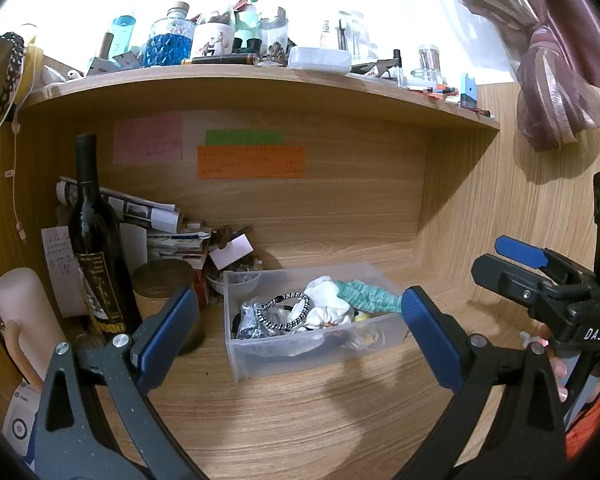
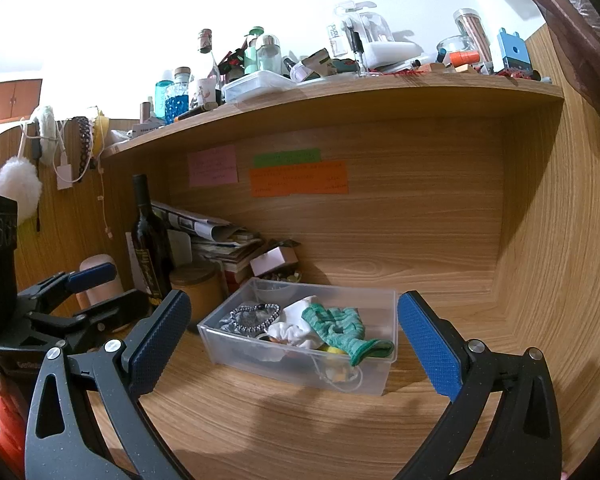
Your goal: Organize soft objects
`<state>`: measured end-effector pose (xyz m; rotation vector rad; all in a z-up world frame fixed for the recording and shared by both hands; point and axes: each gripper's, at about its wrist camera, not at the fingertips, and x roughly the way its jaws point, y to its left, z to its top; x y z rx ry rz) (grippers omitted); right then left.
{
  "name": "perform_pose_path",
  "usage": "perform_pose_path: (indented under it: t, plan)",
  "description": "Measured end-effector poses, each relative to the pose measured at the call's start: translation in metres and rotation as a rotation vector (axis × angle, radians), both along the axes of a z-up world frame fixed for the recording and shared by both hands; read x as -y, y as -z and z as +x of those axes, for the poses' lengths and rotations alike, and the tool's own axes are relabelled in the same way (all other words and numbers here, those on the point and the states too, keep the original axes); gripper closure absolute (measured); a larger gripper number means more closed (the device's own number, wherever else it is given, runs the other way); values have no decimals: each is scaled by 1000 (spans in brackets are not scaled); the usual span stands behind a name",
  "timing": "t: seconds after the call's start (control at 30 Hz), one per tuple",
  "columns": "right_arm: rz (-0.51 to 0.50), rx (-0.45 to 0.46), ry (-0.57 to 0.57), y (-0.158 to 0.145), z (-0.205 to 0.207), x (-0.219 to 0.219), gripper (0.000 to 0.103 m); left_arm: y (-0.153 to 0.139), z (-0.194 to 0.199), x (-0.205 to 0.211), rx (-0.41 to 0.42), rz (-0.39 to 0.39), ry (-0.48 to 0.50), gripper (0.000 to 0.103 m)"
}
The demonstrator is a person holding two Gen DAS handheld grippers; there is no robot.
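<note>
A clear plastic box (image 1: 260, 360) (image 2: 236, 352) stands on the wooden desk. In it lie a green knitted scrunchie (image 1: 364, 292) (image 2: 336, 326), a white scrunchie (image 1: 328, 312) (image 2: 296, 326), a black-and-white braided hair band (image 1: 284, 312) (image 2: 256, 316) and other small soft items. My left gripper (image 1: 300, 332) is open and empty, held just in front of the box. My right gripper (image 2: 296, 344) is open and empty, also in front of the box. The right gripper shows at the right of the left wrist view (image 1: 540, 280); the left shows at the left of the right wrist view (image 2: 80, 292).
A dark wine bottle (image 1: 96, 240) (image 2: 150, 240), a round wooden-lidded jar (image 1: 162, 280) (image 2: 196, 284), stacked papers (image 1: 172, 232) and a pale cylinder (image 1: 20, 312) crowd the desk's left. A cluttered shelf (image 1: 260, 76) (image 2: 340, 88) hangs overhead. A wooden wall (image 2: 560, 240) closes the right.
</note>
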<state>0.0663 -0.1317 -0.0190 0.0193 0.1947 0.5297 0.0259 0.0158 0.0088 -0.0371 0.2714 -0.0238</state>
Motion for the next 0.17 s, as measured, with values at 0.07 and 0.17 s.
perform_pose_path:
  t: [0.07,0.17]
  plan:
    - [-1,-3,1,1,1,0,0,1,0,-1,-2,-4,4,0]
    - [-2,-6,1,3,3,1,0,2,2,-2,-8,-10,7,0]
